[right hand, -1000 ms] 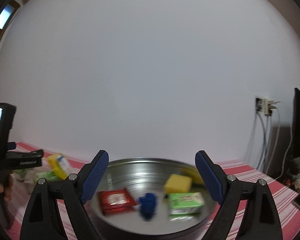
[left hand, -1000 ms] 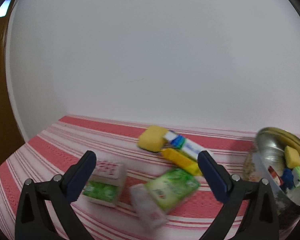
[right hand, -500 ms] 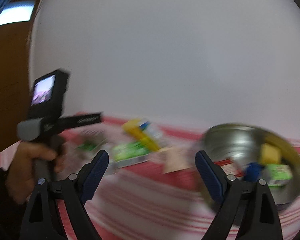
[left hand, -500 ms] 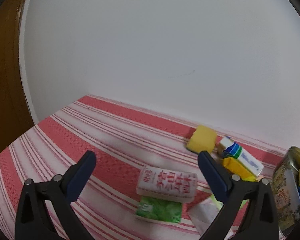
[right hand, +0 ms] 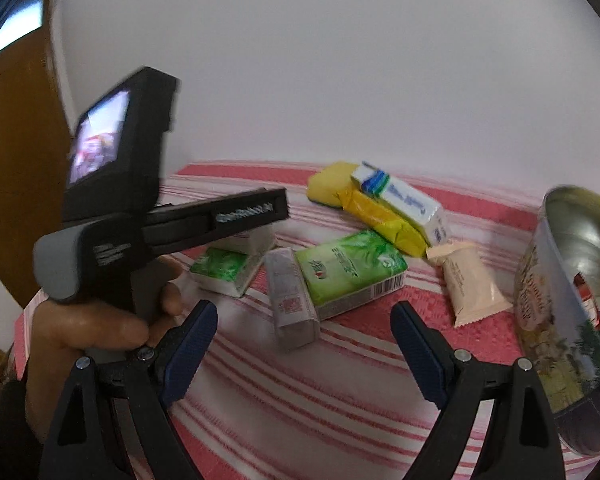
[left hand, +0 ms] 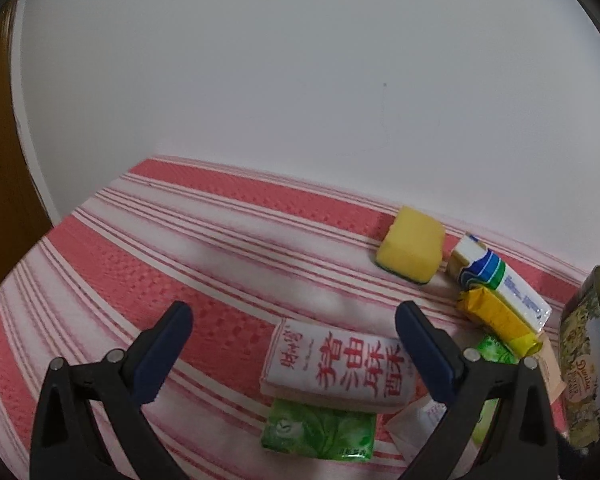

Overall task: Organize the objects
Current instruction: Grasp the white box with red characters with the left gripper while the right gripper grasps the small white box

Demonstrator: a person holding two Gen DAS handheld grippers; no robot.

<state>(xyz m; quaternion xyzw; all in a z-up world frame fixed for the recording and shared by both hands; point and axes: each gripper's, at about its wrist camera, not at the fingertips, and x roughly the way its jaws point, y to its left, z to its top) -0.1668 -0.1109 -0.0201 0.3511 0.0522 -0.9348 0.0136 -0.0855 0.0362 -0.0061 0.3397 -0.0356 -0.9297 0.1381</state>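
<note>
1. Grippers are reaching in empty: the left gripper point(left hand: 294, 320) is hanging spread wide over the striped cloth point(left hand: 148, 264), just short of the white packet with red lettering point(left hand: 338, 364).
2. Likewise gaping, the right gripper point(right hand: 304, 320) is facing the green box point(right hand: 350, 272) and a grey packet point(right hand: 290, 300).
3. Loose snacks (sponge point(left hand: 412, 250) included) are lying beside the tin point(right hand: 568, 300), already partly filled.
4. Judged step: choosing a pickup; next, closing on one packet and carrying it to the tin.

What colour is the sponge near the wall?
Yellow with a dark green underside; the sponge shows best in the left wrist view.
</note>
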